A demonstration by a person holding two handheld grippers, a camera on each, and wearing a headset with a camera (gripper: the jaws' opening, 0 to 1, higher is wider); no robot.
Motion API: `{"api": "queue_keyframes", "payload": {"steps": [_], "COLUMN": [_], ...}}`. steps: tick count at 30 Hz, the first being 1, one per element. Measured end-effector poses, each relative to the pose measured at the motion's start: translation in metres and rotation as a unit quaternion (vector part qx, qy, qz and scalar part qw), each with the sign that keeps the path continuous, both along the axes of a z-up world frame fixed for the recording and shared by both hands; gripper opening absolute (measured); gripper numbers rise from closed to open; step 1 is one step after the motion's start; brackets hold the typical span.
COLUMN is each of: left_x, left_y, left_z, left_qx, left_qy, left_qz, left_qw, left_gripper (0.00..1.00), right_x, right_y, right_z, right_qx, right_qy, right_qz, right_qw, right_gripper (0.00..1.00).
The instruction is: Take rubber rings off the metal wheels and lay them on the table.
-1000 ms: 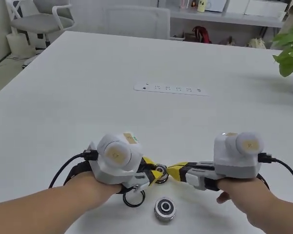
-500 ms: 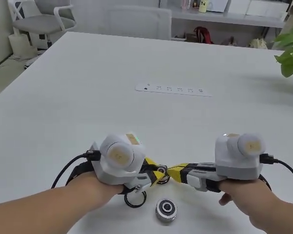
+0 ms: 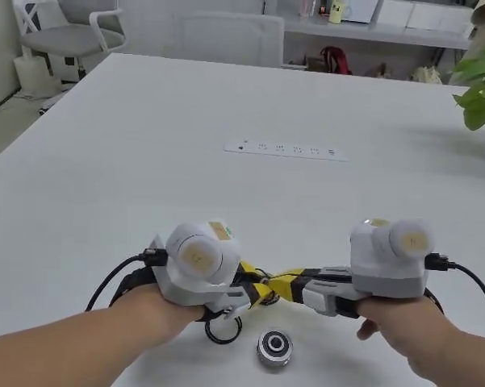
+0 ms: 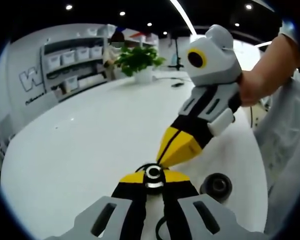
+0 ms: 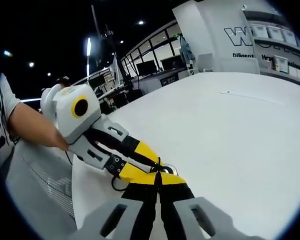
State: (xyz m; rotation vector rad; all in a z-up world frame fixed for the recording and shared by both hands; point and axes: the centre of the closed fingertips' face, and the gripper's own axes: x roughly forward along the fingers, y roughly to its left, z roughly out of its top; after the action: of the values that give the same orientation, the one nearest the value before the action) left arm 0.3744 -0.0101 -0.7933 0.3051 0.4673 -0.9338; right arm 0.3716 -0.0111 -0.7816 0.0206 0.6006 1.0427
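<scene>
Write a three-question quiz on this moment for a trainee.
1. True or false: the left gripper is shut on a metal wheel.
2. How many metal wheels are in the left gripper view? A) one B) two C) four
3. In the head view, what lies on the table just left of the free wheel?
Key: 1 true; 2 B; 3 a black rubber ring.

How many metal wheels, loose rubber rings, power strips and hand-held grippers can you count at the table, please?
round silver metal wheel: 2
loose black rubber ring: 1
white power strip: 1
yellow-and-black hand-held gripper: 2
total: 6
</scene>
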Motion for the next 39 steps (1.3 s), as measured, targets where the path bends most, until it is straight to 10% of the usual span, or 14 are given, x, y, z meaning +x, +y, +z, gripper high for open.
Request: {"api": "queue_keyframes", "payload": {"steps": [18, 39], "left_x": [-0.004, -0.028], "left_y": [0.002, 0.027], "left_z": [0.003, 0.041], "left_qx": [-0.018, -0.046], "left_qy": [0.024, 0.007], "left_qz": [-0.011, -0.049], "left_qw": [0.9995, 0.9977], "left_gripper": [0.18, 0.39], "right_x": [0.001, 0.001], "right_y": [-0.005, -0.004], "right_z": [-0.003, 0.003], "right_qx": [0.0, 0.02], "right_qy": [0.004, 0.012], "right_qz": [-0.01, -0.013], "right_qw": [0.9999, 0.9997], "right_gripper": [0.0, 0.0]}}
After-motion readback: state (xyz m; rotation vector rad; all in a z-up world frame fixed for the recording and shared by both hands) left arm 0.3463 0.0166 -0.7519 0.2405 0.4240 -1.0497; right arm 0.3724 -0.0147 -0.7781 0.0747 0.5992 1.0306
